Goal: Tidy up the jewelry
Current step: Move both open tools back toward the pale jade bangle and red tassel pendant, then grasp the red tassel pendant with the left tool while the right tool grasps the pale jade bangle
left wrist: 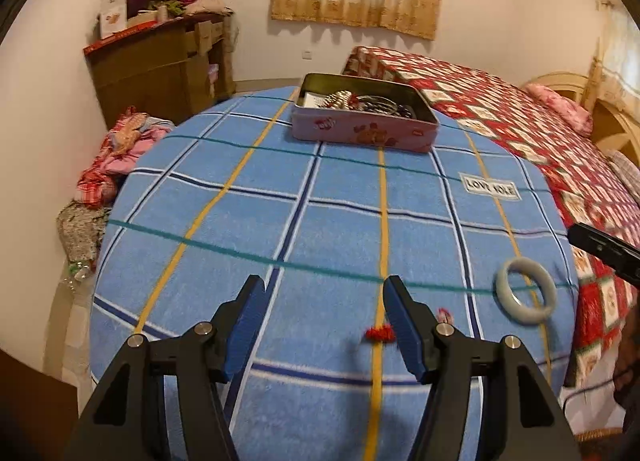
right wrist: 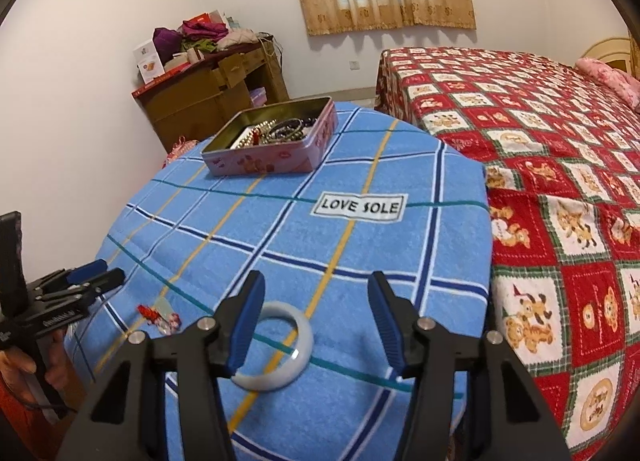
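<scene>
A pale jade bangle (right wrist: 294, 357) lies on the blue plaid towel; it also shows in the left wrist view (left wrist: 526, 291). My right gripper (right wrist: 316, 325) is open above the towel, its left finger over the bangle's near-left rim. A small red-and-pink charm (left wrist: 380, 333) lies by my open, empty left gripper (left wrist: 324, 325), against its right finger; it also shows in the right wrist view (right wrist: 158, 316). A pink tin box (left wrist: 362, 113) with several bracelets and beads stands at the towel's far edge; the right wrist view shows it too (right wrist: 276, 143).
The towel (right wrist: 360, 245) with a "LOVE SOLE" label (right wrist: 360, 205) covers a round table. A bed with a red quilt (right wrist: 560, 165) stands right. A brown cabinet (left wrist: 160, 69) piled with clothes stands at the far wall. Clothes (left wrist: 120, 149) lie left of the table.
</scene>
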### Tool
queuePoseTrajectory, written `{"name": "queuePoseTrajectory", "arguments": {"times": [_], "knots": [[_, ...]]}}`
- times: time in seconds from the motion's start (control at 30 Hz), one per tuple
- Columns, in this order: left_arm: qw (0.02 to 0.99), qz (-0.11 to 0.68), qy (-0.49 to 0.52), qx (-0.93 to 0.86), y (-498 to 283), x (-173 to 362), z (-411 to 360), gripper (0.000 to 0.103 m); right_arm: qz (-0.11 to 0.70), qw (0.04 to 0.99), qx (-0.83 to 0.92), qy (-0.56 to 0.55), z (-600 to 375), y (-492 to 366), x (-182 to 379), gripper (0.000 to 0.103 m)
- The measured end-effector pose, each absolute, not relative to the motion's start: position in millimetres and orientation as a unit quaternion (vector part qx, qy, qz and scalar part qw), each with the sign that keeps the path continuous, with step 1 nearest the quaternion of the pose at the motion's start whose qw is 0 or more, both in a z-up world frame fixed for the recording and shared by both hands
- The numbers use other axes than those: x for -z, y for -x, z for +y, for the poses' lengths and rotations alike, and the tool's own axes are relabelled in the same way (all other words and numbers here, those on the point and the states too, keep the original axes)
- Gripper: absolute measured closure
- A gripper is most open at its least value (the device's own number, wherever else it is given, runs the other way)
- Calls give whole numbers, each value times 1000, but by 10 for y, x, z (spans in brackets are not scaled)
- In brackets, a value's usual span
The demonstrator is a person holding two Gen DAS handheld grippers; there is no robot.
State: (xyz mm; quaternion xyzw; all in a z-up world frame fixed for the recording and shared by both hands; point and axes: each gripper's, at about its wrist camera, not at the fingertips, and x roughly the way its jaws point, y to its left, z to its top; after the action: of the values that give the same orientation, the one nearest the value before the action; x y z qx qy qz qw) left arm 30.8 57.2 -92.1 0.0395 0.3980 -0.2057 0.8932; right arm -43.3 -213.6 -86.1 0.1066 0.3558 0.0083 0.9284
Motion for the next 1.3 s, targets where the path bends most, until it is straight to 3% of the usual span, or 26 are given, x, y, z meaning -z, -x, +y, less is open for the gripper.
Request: {"name": "queuePoseTrajectory", "arguments": {"times": [0.43,0.8,0.83,0.9,0.93,1.3], "knots": [[849,426,-78,304,-184,1148,226,41,370,921,-18,-123,-2179,527,923,48],[835,436,-50,332,-270,1274,153,42,377,916,-17,-135,-2223,519,962,48],[835,436,-55,331,-259,1271,143,44,378,916,-18,-135,-2219,512,968,48],[836,435,-73,327,-248,1262,112,73,379,915,-18,-136,-2212,506,975,48],[831,440,-75,331,-239,1259,103,76,380,915,-19,-135,-2210,504,978,48],[814,437,-113,366,-77,1229,40,73,381,914,-17,-141,-2248,504,982,48]]}}
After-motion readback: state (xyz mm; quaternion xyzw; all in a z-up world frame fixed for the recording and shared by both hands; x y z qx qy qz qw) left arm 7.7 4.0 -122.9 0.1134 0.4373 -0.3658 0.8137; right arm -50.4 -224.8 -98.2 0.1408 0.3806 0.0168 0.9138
